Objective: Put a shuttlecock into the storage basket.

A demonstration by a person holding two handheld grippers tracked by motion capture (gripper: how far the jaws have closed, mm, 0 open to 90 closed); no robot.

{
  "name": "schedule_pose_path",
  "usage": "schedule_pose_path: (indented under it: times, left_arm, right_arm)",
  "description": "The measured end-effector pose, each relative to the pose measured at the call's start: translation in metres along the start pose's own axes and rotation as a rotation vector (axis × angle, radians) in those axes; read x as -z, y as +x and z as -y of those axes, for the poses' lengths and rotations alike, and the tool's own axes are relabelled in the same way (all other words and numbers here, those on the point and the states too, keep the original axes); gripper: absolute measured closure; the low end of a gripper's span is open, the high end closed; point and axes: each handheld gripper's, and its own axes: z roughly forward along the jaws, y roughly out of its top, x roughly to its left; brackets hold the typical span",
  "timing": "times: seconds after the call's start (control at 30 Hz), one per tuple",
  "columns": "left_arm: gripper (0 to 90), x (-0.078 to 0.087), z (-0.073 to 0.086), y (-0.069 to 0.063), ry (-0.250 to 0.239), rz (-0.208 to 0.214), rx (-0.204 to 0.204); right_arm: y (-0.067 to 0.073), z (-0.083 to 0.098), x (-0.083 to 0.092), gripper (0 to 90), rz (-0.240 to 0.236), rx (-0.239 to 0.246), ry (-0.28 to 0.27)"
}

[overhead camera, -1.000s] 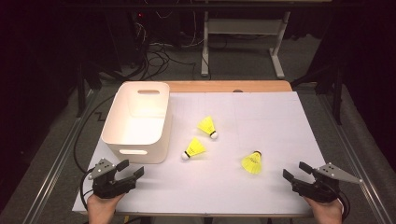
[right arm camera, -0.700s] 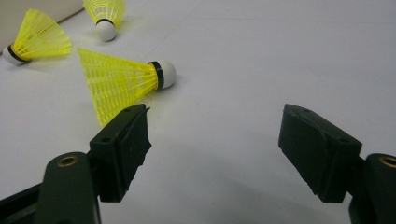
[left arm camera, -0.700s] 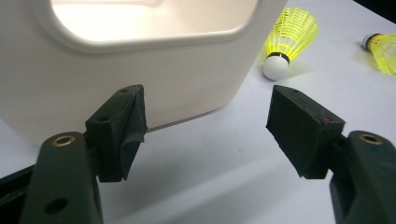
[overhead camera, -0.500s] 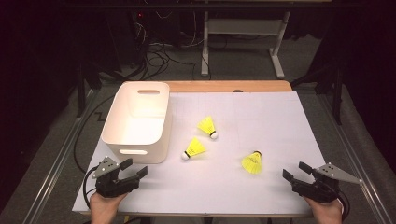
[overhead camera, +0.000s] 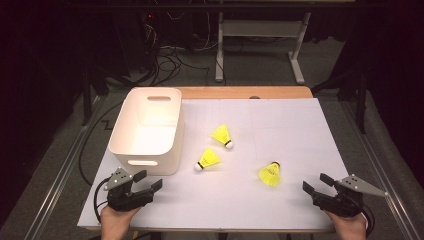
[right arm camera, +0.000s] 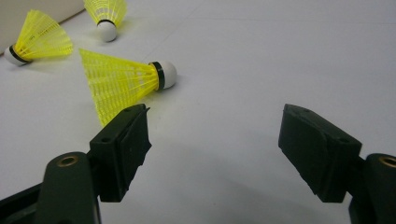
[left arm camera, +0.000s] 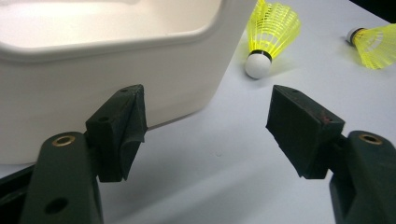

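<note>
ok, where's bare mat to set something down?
Free: far right of the mat, beyond the shuttlecocks, and the near strip between left gripper and right gripper. Crowded: beside the white bin.

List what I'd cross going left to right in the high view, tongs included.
Left tongs → white bin → shuttlecock by the bin → far shuttlecock → right-hand shuttlecock → right tongs.
</note>
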Motion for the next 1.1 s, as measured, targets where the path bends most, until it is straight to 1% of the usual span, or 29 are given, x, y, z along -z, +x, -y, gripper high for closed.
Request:
schedule_pose_path:
  times: [0.2, 0.3, 0.4, 0.57, 1.1]
  left_arm:
    - [29.3, -0.004, -0.002, -0.005, 0.007, 0.011, -0.015]
    - [29.3, -0.005, -0.002, -0.006, 0.009, 0.015, -0.017]
    - [29.3, -0.006, -0.003, -0.008, 0.009, 0.018, -0.02]
    - [29.3, -0.007, -0.004, -0.011, 0.006, 0.023, -0.024]
    - [29.3, -0.014, -0.008, -0.019, 0.013, 0.035, -0.036]
  right_arm:
    - [0.0, 0.0, 0.0, 25.3, -0.001, -0.001, -0.002]
    - [0.0, 0.0, 0.0, 25.3, 0.001, -0.001, 0.0]
    - [0.001, 0.0, 0.0, 25.3, 0.002, 0.011, 0.001]
    - [0.0, 0.0, 0.0, 25.3, -0.002, 0.001, -0.003]
    - [0.001, 0.0, 0.0, 25.3, -0.001, 0.005, 0.0]
